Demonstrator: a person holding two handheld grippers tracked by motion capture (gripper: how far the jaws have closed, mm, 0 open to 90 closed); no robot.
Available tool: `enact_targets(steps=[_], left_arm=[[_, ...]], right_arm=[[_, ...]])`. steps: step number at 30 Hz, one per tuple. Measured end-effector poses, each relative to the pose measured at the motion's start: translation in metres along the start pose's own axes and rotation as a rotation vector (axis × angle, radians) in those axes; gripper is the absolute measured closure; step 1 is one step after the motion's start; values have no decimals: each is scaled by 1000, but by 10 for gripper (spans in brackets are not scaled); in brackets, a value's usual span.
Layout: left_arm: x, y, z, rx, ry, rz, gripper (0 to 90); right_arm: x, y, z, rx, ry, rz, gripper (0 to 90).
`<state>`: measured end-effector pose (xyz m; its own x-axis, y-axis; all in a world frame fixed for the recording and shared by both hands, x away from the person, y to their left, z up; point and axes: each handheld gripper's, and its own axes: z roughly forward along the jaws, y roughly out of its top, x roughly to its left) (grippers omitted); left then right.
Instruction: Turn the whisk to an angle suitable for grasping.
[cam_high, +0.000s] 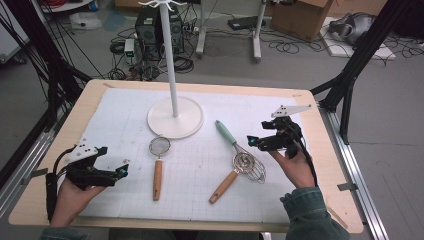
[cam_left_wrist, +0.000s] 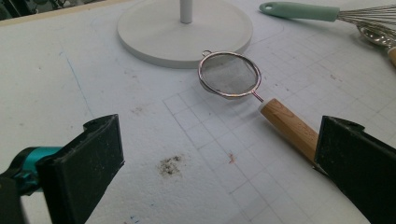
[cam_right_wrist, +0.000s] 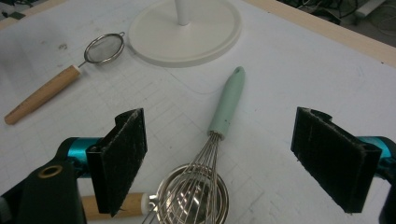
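Observation:
A small mesh strainer (cam_high: 159, 148) with a wooden handle lies on the white mat, just in front of a white stand's round base (cam_high: 175, 120). To its right lies a whisk (cam_high: 226, 133) with a mint-green handle, its wires resting over a metal skimmer (cam_high: 243, 161) with a wooden handle. My left gripper (cam_high: 114, 161) stands open at the left, jaws facing the strainer (cam_left_wrist: 229, 73). Held open at the right, my right gripper (cam_high: 259, 134) hovers just above the whisk (cam_right_wrist: 228, 105) and the skimmer bowl (cam_right_wrist: 194, 200). Neither gripper (cam_left_wrist: 219, 163) (cam_right_wrist: 233, 154) holds anything.
The stand's thin white pole (cam_high: 170, 55) rises from its base (cam_left_wrist: 184, 32) at the back centre of the mat. The wooden table rim (cam_high: 320, 125) borders the mat. Beyond the table, cables, a computer tower (cam_high: 150, 27) and boxes sit on the floor.

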<state>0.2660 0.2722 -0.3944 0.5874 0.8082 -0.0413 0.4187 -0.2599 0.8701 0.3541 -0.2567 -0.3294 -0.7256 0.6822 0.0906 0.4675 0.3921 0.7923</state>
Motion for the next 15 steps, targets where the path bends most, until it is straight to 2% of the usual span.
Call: enact_targets(steps=[10,13,14,15], left_arm=[[2,0,0,0,5,-2,17],[2,-1,-1,2,6,-3,17],[3,-1,-1,0,8,-4,17],[3,-1,-2,-1,8,-5,17]], right_arm=[[-9,24,26,64,48,2,171],[-13,29,36,70,72,1,211],[-16,31,44,97,88,6,208],[-16,31,44,97,88,6,208]])
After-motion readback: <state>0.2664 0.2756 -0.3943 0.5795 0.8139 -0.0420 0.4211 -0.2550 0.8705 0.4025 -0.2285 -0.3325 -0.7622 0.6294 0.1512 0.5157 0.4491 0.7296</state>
